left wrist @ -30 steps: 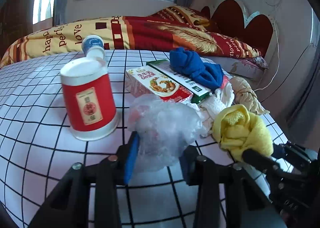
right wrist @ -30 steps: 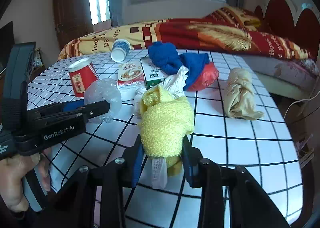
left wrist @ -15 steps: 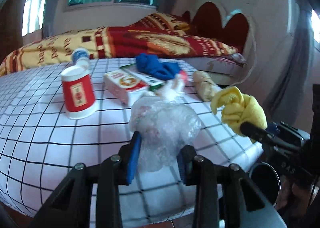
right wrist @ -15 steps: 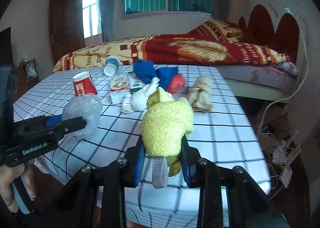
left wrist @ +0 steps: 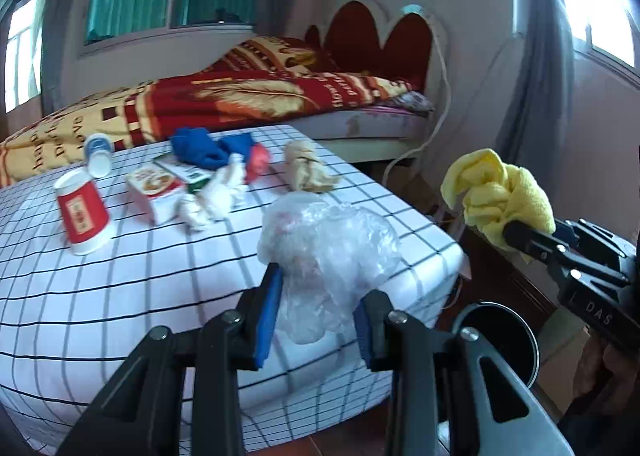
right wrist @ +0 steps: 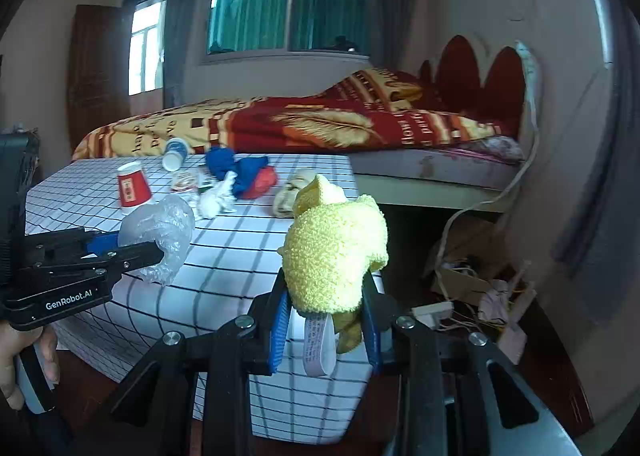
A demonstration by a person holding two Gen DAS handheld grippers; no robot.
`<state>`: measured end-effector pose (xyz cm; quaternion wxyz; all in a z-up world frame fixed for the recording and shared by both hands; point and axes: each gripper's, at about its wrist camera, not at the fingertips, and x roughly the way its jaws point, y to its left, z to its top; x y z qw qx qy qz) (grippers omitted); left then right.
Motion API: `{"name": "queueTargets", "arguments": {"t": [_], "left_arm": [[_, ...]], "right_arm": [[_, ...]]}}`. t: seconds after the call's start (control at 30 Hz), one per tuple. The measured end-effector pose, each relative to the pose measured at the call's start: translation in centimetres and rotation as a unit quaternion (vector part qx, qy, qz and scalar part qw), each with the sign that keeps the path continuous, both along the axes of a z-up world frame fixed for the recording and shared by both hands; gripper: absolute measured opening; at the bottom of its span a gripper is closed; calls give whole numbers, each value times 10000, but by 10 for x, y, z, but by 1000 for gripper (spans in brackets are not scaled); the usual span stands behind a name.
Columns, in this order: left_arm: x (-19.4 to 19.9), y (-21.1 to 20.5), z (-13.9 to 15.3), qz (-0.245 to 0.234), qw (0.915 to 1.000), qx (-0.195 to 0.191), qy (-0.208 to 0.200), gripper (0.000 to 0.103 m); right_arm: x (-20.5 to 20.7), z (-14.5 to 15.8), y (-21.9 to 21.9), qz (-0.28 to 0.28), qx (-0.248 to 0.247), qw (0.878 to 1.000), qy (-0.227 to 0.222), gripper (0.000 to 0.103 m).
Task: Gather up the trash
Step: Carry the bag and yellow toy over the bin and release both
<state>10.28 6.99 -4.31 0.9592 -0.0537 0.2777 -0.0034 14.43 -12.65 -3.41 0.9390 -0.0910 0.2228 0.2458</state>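
Note:
My left gripper [left wrist: 316,316] is shut on a crumpled clear plastic bag [left wrist: 328,256], held in the air off the table's near corner. My right gripper [right wrist: 326,320] is shut on a bunched yellow fuzzy cloth [right wrist: 336,252] with a white label hanging below; from the left wrist that cloth [left wrist: 500,195] hangs at the right, above a dark round bin [left wrist: 496,340] on the floor. Left on the checked table [left wrist: 120,276] are a red paper cup [left wrist: 82,211], a white cup lying down [left wrist: 98,155], two cartons [left wrist: 160,187], white tissue [left wrist: 218,195], blue cloth [left wrist: 204,147] and a beige wad [left wrist: 306,171].
A bed with a red and yellow blanket [right wrist: 300,123] stands behind the table. Cables and a cardboard box with clutter [right wrist: 472,288] lie on the floor at the right by the wall. A hand [right wrist: 24,360] holds the left gripper's handle.
Both grippers have pulled back off the table and swung right, each still holding its item. The bin has come into the left wrist view and the table now sits further away.

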Motion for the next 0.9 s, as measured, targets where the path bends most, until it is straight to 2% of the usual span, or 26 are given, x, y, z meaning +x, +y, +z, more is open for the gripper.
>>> {"name": "queueTargets", "arguments": {"t": [0.43, 0.9], "left_arm": [[12, -75, 1, -720, 9973, 55, -108, 35], [18, -161, -24, -1679, 9858, 92, 34, 35]], "right_arm": [[-9, -8, -82, -670, -127, 9975, -199, 34], [-20, -42, -162, -1356, -76, 9905, 203, 34]]}}
